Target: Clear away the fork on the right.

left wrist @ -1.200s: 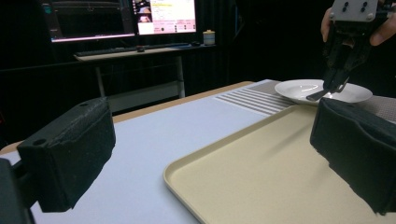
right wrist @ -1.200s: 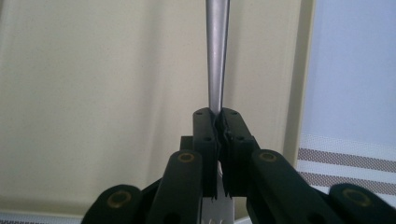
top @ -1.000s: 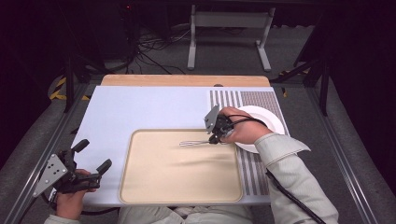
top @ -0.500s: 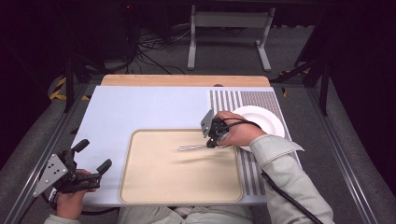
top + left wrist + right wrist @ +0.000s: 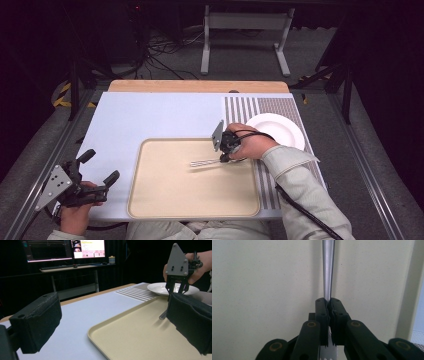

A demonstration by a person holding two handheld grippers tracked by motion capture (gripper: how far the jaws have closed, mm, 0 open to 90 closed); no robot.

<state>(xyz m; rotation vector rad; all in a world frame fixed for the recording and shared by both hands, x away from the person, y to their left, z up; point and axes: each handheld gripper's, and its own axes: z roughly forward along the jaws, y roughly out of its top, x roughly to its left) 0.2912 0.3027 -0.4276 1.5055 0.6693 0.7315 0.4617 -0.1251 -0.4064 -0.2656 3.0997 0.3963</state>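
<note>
Looking down from the high view, the right gripper was clamped on a fork lying on the beige tray near its right edge, with a white plate just beyond; the left gripper hung wide apart at the table's near-left corner. The left gripper view showed bare tray ahead. The right gripper view alone showed the jaws pinching the handle

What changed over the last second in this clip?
The right gripper, shut on the fork, slid a little toward the person's left, off the plate and over the tray; the fork shifted slightly with it. The left gripper stayed open at the table's near left edge; plate and tray did not move.
</note>
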